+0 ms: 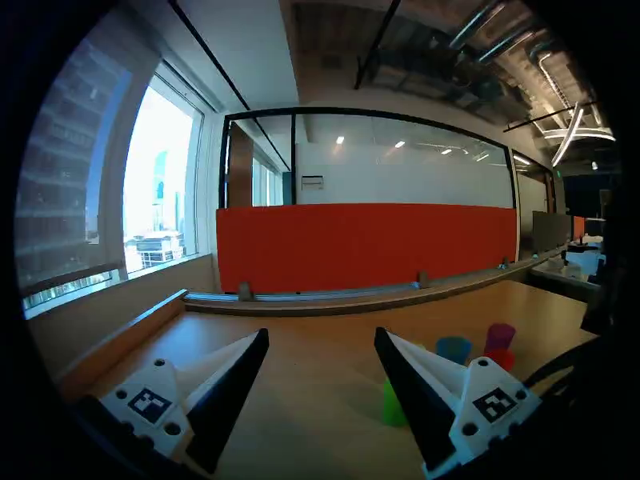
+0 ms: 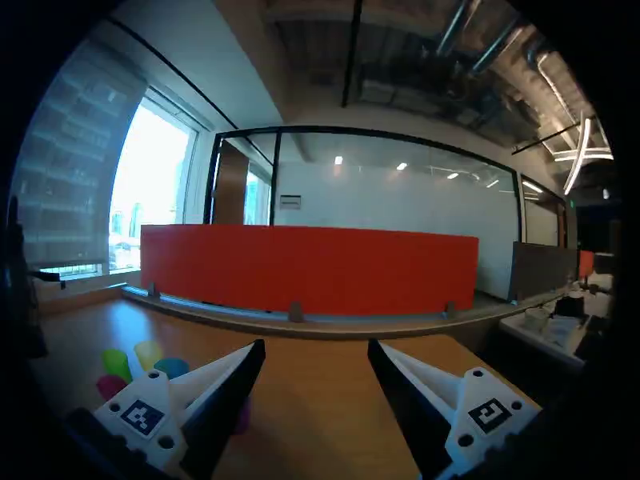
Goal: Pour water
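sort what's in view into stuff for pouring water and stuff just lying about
For the job: green cup, blue cup, purple cup, red cup, left tool, right tool, both open.
Just lying about: orange divider, window, far desk clutter.

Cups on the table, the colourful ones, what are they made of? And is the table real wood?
The cups look like plastic. Their colours are bright and even, they have a soft sheen, and they seem slightly see-through. The table looks like wood or a wood-look laminate, since it is warm brown, smooth and faintly glossy. The pictures cannot settle whether it is real wood.
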Demonstrator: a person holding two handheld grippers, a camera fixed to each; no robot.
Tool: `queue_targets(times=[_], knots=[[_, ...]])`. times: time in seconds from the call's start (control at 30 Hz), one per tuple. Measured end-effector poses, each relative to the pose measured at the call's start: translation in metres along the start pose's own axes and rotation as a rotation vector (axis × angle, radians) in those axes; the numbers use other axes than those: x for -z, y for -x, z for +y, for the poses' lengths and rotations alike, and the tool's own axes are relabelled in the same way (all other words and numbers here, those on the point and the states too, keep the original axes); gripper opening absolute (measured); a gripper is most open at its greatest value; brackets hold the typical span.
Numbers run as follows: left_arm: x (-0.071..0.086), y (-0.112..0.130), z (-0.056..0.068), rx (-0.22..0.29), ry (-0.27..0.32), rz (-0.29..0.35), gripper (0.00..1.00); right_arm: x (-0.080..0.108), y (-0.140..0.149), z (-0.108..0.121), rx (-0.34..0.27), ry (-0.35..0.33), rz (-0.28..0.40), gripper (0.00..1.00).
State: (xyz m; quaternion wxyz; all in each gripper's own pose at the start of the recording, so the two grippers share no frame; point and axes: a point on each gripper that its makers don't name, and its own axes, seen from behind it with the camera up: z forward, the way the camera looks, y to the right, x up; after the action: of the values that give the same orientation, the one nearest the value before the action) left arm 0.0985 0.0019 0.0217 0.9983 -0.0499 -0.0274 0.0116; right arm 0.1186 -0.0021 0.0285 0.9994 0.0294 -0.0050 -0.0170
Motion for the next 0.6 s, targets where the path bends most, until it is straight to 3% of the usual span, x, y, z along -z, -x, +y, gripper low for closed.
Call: queue_targets(times=[0.1, 0.27, 0.6], knots=[[-0.003, -0.01, 0.002, -0.01, 0.016, -0.02, 0.98, -0.002, -0.011, 0.002, -0.021, -0.007, -0.01, 0.99], [-0.006, -0.04, 0.005, -0.027, 0.04, -0.001, 0.98, -0.006, -0.029, 0.002, -0.047, -0.024, -0.022, 0.99], [-0.01, -0.092, 0.002, -0.028, 0.038, 0.024, 0.98, -0.014, -0.08, -0.006, -0.016, -0.059, -0.007, 0.99]])
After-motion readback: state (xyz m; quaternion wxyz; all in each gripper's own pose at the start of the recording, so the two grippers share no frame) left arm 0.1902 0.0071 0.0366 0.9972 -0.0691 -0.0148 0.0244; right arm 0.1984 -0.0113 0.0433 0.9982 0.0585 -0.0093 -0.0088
